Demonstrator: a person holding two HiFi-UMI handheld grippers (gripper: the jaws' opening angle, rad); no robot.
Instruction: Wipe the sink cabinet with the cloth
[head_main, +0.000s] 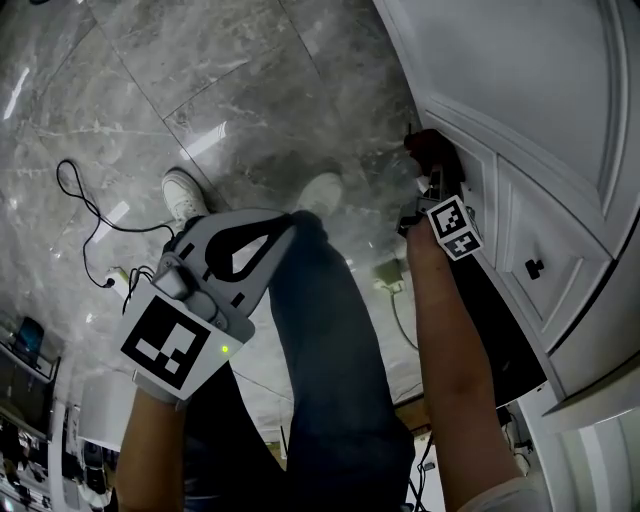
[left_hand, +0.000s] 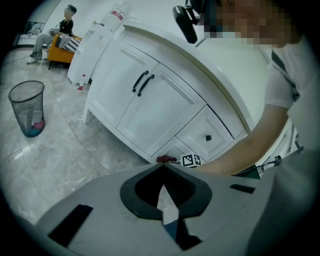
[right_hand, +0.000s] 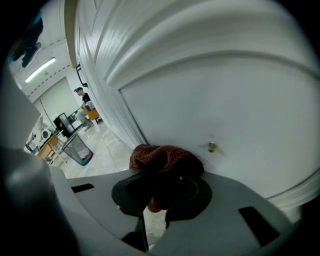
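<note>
— Which way is the cloth lying?

— You are holding the dark red cloth (right_hand: 165, 157) as a bunched wad. Its long side is running across the right tongs (right_hand: 162, 174), left to right in the right gripper view, and one tail is hanging down between the jaws. The wad is bulging past the tips and pressing against a white panel of the sink cabinet (right_hand: 225, 100), just left of a small brass stud (right_hand: 211, 146).

— And the tongs?

— Your right tongs are clamping on the cloth, with the jaws nearly together and only the fabric parting them. In the head view they are reaching to the cabinet front, near the drawer with the black knob (head_main: 534, 267). Your left tongs (left_hand: 162, 168) are hanging well back over your leg, pointing toward the cabinet. Their jaws are meeting at the tips and gripping nothing.
</note>
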